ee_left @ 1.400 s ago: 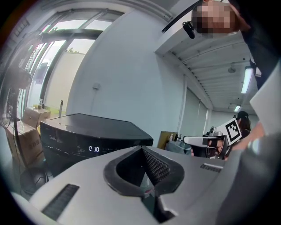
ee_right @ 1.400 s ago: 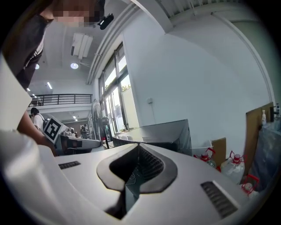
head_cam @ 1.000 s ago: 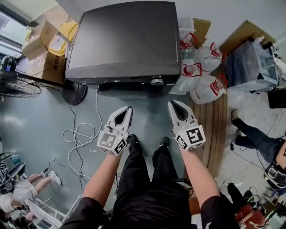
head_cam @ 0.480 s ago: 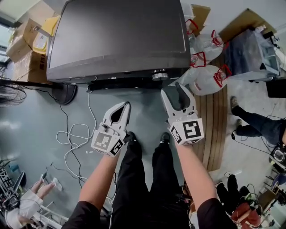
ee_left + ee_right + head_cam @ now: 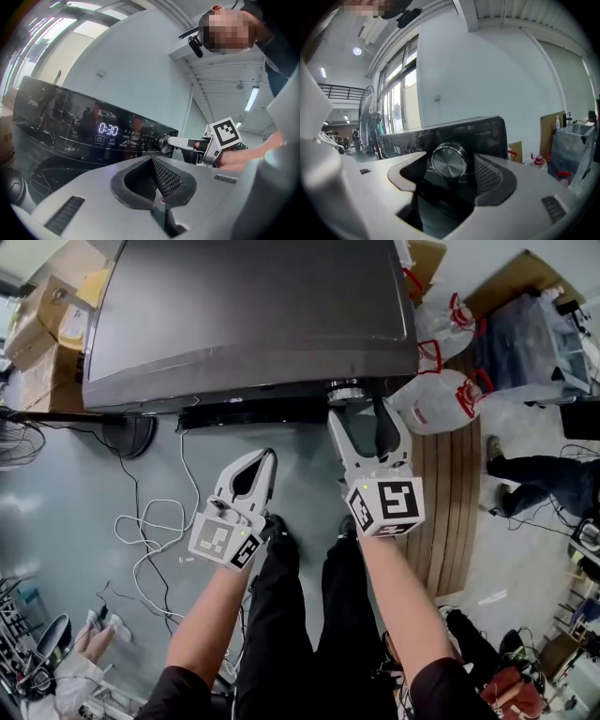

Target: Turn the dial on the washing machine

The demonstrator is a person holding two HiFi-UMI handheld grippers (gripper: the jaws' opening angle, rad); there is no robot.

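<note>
The washing machine (image 5: 253, 315) has a smooth, dark satin lid and a glossy black control panel (image 5: 84, 126) that mirrors the room. Its dial (image 5: 449, 161) is shiny brushed metal. The left tool (image 5: 269, 457) and right tool (image 5: 359, 418) look like pale matt plastic, with dark ribbed pads (image 5: 487, 176). Wooden planks (image 5: 455, 502) lie at three o'clock and cardboard boxes (image 5: 42, 352) at ten.

White cables (image 5: 150, 542) trailing across the grey floor (image 5: 66, 493), cardboard boxes (image 5: 37, 343) sitting stacked at the far left, tall windows (image 5: 396, 103) letting in daylight, ceiling lamp (image 5: 357, 50) glowing.
</note>
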